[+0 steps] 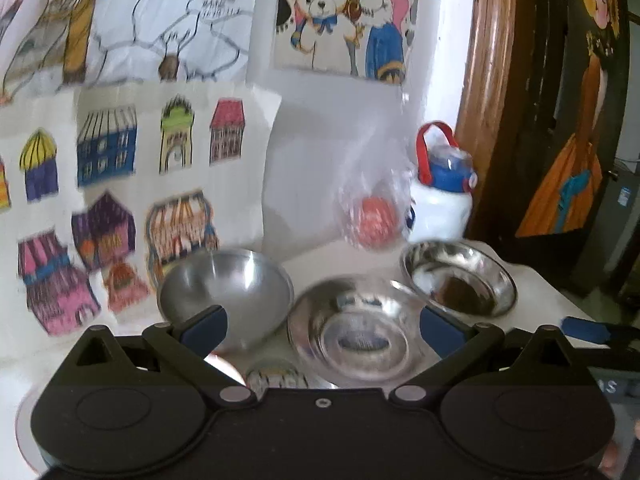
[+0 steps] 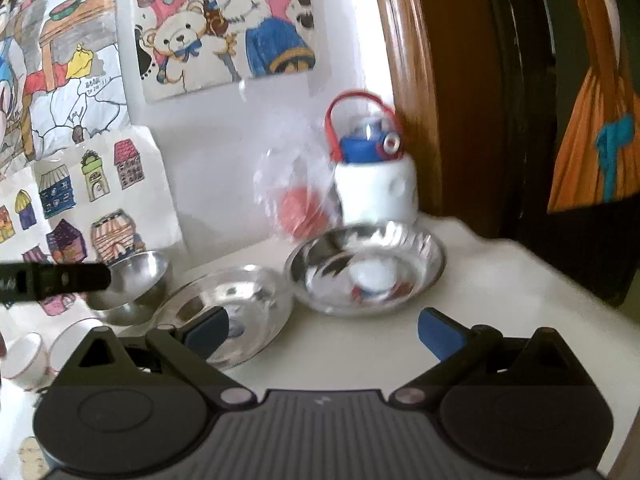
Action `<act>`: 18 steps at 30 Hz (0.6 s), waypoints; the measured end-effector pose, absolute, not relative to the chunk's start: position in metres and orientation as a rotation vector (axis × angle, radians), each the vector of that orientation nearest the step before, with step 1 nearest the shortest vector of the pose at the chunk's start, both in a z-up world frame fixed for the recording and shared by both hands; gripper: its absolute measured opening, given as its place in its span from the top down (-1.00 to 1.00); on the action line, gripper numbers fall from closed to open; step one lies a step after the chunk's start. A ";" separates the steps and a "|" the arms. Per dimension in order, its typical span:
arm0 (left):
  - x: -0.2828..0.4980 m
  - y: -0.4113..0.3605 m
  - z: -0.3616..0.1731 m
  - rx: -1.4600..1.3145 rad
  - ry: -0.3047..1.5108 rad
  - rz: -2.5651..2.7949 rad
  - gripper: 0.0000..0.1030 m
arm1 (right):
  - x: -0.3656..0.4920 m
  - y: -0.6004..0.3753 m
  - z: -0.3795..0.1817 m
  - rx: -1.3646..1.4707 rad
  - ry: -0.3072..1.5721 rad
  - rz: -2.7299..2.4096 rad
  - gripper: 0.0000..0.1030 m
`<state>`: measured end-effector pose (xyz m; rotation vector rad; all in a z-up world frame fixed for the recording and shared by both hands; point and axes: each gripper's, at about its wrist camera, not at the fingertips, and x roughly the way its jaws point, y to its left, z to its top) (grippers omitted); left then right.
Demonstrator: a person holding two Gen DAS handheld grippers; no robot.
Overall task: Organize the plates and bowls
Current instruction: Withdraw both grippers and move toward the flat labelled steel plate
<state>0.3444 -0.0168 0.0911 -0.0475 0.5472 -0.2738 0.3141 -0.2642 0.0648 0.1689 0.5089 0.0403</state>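
Observation:
Three steel dishes stand on the white table (image 2: 500, 300). In the left wrist view a deep steel bowl (image 1: 228, 284) is at the left, a shallow steel plate (image 1: 352, 332) in the middle and a second shallow steel dish (image 1: 460, 276) at the back right. My left gripper (image 1: 322, 328) is open and hovers just short of the middle plate, holding nothing. In the right wrist view the same deep bowl (image 2: 136, 284), middle plate (image 2: 236, 304) and right dish (image 2: 364, 272) appear. My right gripper (image 2: 323, 332) is open and empty, in front of the gap between plate and dish.
A white bottle (image 1: 440, 204) with a blue cap and a clear bag holding something red (image 1: 372, 216) stand behind the dishes by the wall. White ceramic cups (image 2: 26, 354) sit at the left. Drawings cover the wall; a dark wooden door frame (image 2: 440, 100) bounds the right.

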 end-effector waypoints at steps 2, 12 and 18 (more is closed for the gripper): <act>0.340 -0.013 0.086 -0.071 0.573 -0.293 -0.98 | 0.313 -0.261 0.061 0.183 0.529 0.049 -1.00; 0.345 -0.025 0.049 -0.254 0.775 -0.283 -0.98 | 0.317 -0.279 0.045 0.291 0.611 0.038 -1.00; 0.357 -0.027 0.032 -0.361 0.809 -0.228 -0.98 | 0.326 -0.291 0.033 0.386 0.645 0.070 -1.00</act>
